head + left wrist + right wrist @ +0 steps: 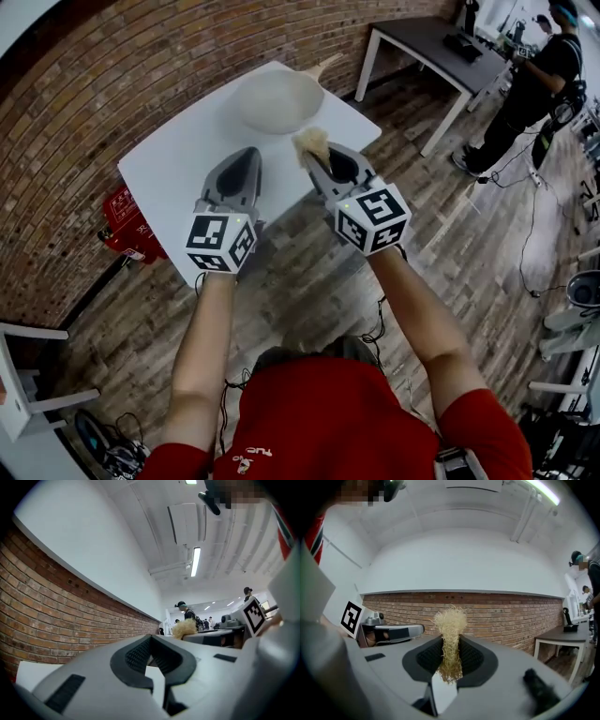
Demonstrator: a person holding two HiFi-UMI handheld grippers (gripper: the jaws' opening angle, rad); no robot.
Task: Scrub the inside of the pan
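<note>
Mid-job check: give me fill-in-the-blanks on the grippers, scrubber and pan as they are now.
Of the left gripper and right gripper, only the ____ one holds the scrubber.
The left gripper's jaws are ____, with nothing between them.
The pan rests on the ____ table.
Missing words: right; shut; white.
</note>
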